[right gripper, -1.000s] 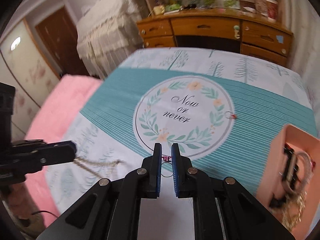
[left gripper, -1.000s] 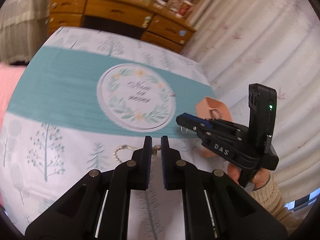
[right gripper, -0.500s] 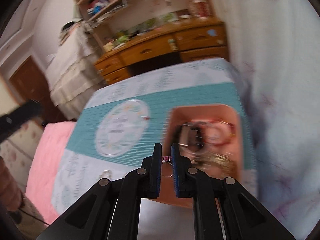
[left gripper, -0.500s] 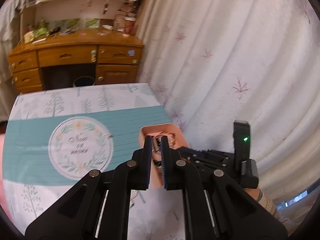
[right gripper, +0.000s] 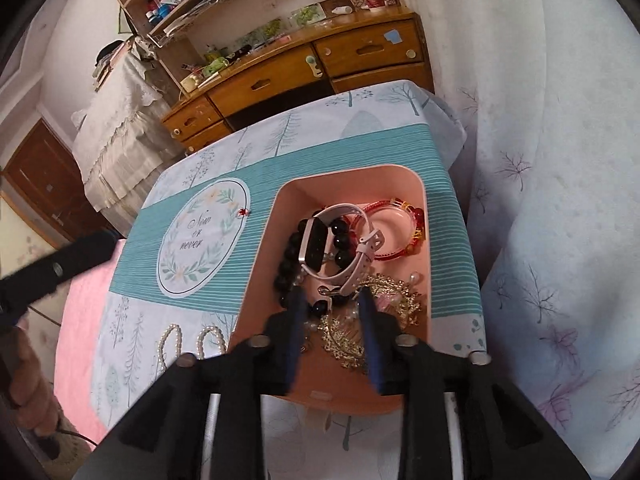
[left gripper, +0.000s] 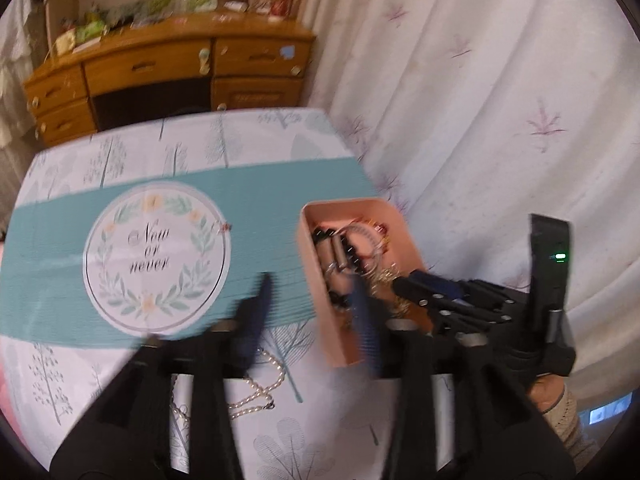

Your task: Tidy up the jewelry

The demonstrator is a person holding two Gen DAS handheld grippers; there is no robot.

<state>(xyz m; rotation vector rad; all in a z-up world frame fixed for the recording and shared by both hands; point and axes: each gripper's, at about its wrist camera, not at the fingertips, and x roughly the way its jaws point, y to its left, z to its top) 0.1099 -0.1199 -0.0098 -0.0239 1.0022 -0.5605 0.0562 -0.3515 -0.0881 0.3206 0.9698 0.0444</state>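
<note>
We note the pink tray (right gripper: 256, 264) at the tablecloth's (right gripper: 440, 152) right edge, long axis running toward the far edge, heaped with jewelry. Our right gripper (right gripper: 330, 320) hangs over its near end, jaws opening, nothing between them. Our left gripper (left gripper: 312, 312), jaws opening and empty, straddles the tray's left wall; the pearl necklace (left gripper: 256, 388) lies near the tablecloth's near edge.

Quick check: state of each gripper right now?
Left gripper: jaws opening, nothing between them, over the pink tray's rim.
Right gripper: jaws opening, nothing gripped, above the tray's jewelry.
</note>
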